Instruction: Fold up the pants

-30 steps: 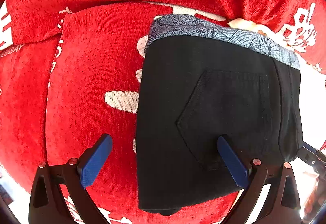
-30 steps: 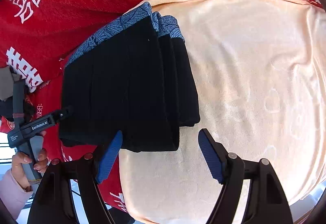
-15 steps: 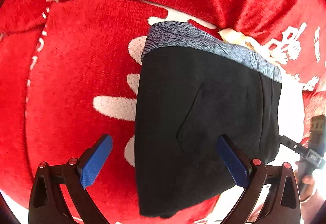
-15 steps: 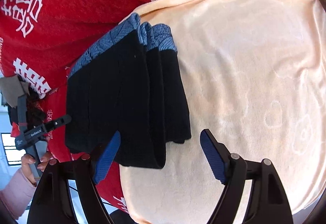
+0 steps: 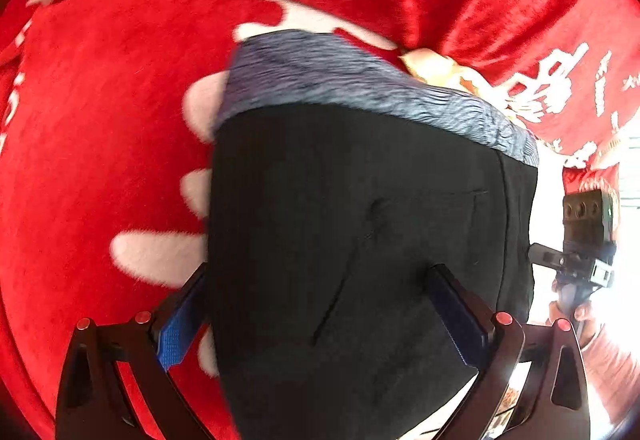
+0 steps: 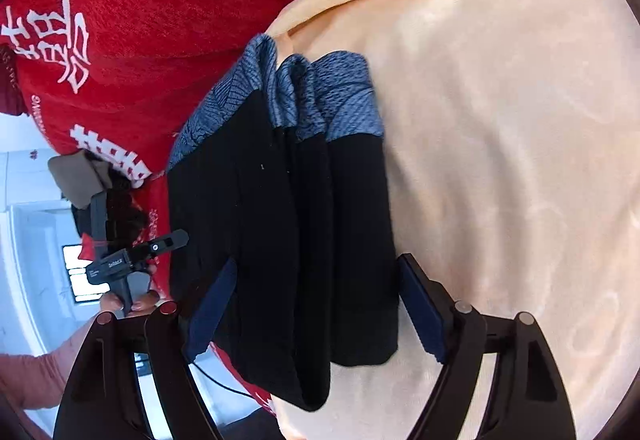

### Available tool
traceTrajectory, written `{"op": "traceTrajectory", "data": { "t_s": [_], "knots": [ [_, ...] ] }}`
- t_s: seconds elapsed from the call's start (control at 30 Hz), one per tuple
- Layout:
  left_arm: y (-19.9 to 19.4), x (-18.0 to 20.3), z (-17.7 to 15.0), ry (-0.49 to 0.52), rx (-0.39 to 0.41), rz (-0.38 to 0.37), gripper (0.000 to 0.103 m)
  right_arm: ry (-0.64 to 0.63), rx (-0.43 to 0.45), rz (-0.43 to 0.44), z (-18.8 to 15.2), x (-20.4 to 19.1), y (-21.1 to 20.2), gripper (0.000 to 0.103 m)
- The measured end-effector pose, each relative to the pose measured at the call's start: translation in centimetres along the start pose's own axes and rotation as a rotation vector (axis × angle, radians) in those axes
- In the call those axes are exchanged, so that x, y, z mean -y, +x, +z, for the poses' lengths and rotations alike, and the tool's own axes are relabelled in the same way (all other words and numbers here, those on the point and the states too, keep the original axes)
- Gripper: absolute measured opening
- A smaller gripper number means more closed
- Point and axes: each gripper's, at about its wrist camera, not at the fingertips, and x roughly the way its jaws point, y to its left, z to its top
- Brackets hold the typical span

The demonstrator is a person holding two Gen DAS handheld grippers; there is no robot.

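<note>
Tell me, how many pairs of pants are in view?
1: the folded black pants with a blue-grey patterned waistband, lying half on the red blanket, half on the peach towel. Others may be hidden.

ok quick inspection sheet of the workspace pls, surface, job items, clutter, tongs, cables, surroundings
surface: red blanket with white characters; peach towel spread over part of it
job's things: black pants folded into a layered stack, blue-grey patterned waistband at the far end, lying partly on the towel
clutter: nothing seen
grippers: left tongs open, fingers either side of the near end of the pants; right tongs open, straddling the stack's near edge
cables: thin dark cable below the left tongs in the right wrist view
surroundings: bright white room at the left edge of the right wrist view, details washed out
</note>
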Motion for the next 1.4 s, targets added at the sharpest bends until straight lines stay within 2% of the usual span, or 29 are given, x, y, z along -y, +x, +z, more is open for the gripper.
{"op": "traceTrajectory", "data": {
  "t_s": [0.1,0.2,0.23,0.27,0.3,0.33,0.37,0.43,0.47,0.53,0.7,0.83,0.93,1.07,1.1,1.17,1.2,1.27,1.33,1.4],
  "knots": [
    [0.7,0.9,0.8,0.012,0.015,0.022,0.103,0.004,-0.015,0.05,0.4,0.5,1.0,0.084],
    [0.8,0.9,1.2,-0.027,0.017,0.021,0.103,0.077,-0.009,0.118,0.8,1.8,1.2,0.084],
    [0.8,1.0,1.2,-0.033,0.026,0.024,0.1,0.102,-0.006,0.126,0.9,2.1,1.2,0.084],
    [0.4,1.0,1.0,-0.032,0.039,0.019,0.091,0.125,-0.005,0.12,1.0,2.2,1.2,0.082],
    [0.0,1.3,0.8,-0.026,0.055,0.019,0.087,0.122,-0.006,0.086,0.9,2.0,1.1,0.075],
    [-0.7,1.8,0.6,-0.013,0.077,0.021,0.077,0.106,-0.007,0.051,0.9,1.7,1.1,0.065],
    [-1.3,2.0,0.4,-0.004,0.089,0.019,0.07,0.104,-0.005,0.051,0.7,1.6,0.9,0.061],
    [-2.8,2.0,-0.3,-0.001,0.112,0.003,0.064,0.13,0.018,0.095,0.2,1.4,0.1,0.048],
    [-3.6,1.9,-0.5,-0.003,0.122,-0.006,0.063,0.127,0.027,0.103,-0.1,1.3,-0.4,0.046],
    [-5.1,1.9,-1.1,-0.002,0.138,-0.015,0.063,0.121,0.041,0.128,-0.6,0.7,-1.4,0.042],
    [-9.6,0.6,-3.3,0.013,0.165,-0.005,0.063,0.1,0.045,0.197,-2.3,-2.2,-2.8,0.041],
    [-12.2,-1.6,-5.3,0.022,0.169,0.043,0.063,0.093,0.043,0.242,-4.5,-5.6,-2.4,0.041],
    [-13.7,-4.2,-7.1,0.023,0.166,0.1,0.063,0.085,0.022,0.25,-6.3,-8.0,-0.7,0.041],
    [-14.2,-8.3,-9.2,-0.002,0.153,0.16,0.063,0.108,-0.011,0.284,-8.8,-10.1,3.7,0.041],
    [-14.1,-9.4,-9.8,-0.003,0.156,0.179,0.065,0.116,-0.017,0.288,-9.2,-10.6,4.7,0.041],
    [-13.2,-11.1,-10.5,-0.008,0.161,0.234,0.075,0.13,-0.032,0.289,-10.1,-11.3,6.9,0.041],
    [-12.6,-12.2,-10.9,-0.014,0.154,0.267,0.079,0.129,-0.042,0.279,-10.6,-11.6,8.1,0.041],
    [-11.6,-14.2,-11.4,-0.041,0.159,0.296,0.1,0.126,-0.066,0.242,-11.1,-12.0,9.9,0.041],
    [-11.9,-15.0,-11.6,-0.068,0.175,0.301,0.1,0.101,-0.101,0.145,-11.4,-12.6,11.5,0.045],
    [-13.3,-14.9,-11.8,-0.072,0.195,0.361,0.1,0.041,-0.125,-0.008,-11.9,-13.4,12.0,0.053]
  ]
}}
